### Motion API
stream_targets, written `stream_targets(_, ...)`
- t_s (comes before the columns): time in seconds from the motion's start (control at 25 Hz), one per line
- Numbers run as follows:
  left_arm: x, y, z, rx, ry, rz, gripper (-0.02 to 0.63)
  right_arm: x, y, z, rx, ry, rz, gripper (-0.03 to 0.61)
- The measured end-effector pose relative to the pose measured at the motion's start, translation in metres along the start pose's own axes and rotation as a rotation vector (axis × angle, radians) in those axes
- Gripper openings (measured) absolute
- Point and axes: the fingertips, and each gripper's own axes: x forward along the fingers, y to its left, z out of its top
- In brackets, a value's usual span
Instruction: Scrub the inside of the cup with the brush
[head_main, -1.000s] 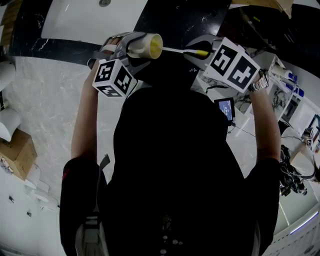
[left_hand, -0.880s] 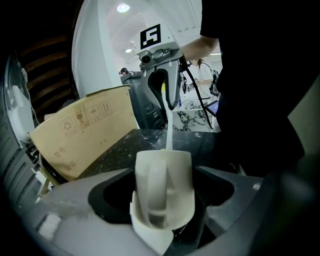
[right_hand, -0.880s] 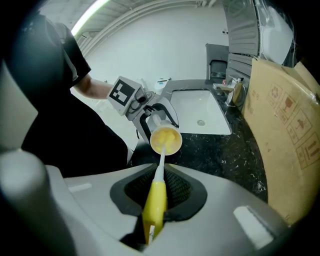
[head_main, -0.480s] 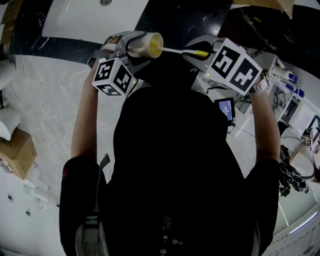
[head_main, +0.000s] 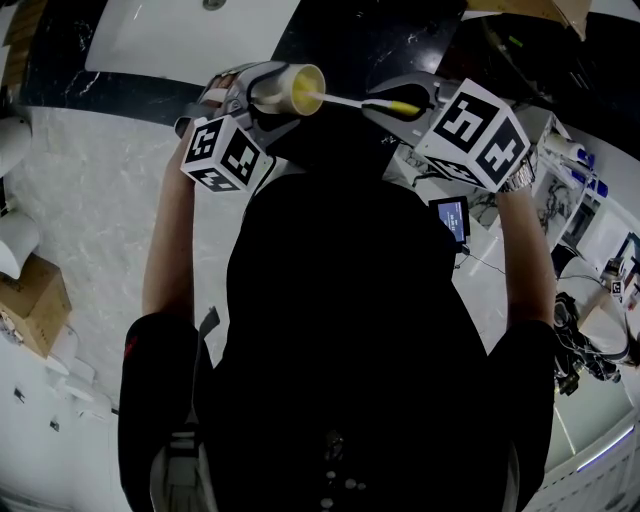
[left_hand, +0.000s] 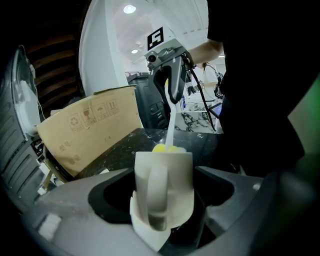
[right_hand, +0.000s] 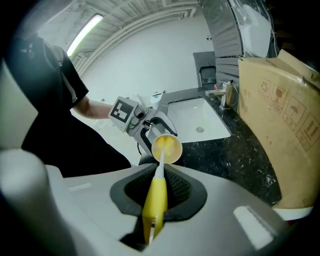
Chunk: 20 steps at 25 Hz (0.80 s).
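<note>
Left gripper (left_hand: 165, 200): jaws closed on the cup (left_hand: 164, 170), pressing on its body from both sides. The cup's handle faces back toward this gripper's camera. Its mouth points away from the gripper, at the right gripper (right_hand: 162, 190). In the head view the cup lies on its side in the air, held out in front of the person.

Right gripper: jaws closed on the yellow handle of the brush (right_hand: 155, 202). The white neck of the brush runs straight ahead from the jaws, and its far end is inside the cup's mouth. From this gripper the cup's interior looks yellow, and the brush head cannot be told apart from it. From the left gripper, yellow shows just past the cup's far rim, where the neck enters.

The two grippers face each other, cup and brush between them.

Ahead of the right gripper and below the cup: black worktop (right_hand: 235, 155) with a white sink (right_hand: 195, 117). To that gripper's right: a cardboard box (right_hand: 280, 115).
</note>
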Motion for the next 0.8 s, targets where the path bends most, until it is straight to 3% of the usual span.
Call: stream_targets(0.8, -0.005, 0.003, -0.006, -0.056, -0.039, 0.035, 0.388, -0.01, 0.001, 0.0, 0.026, -0.048, -0.022, 0.041)
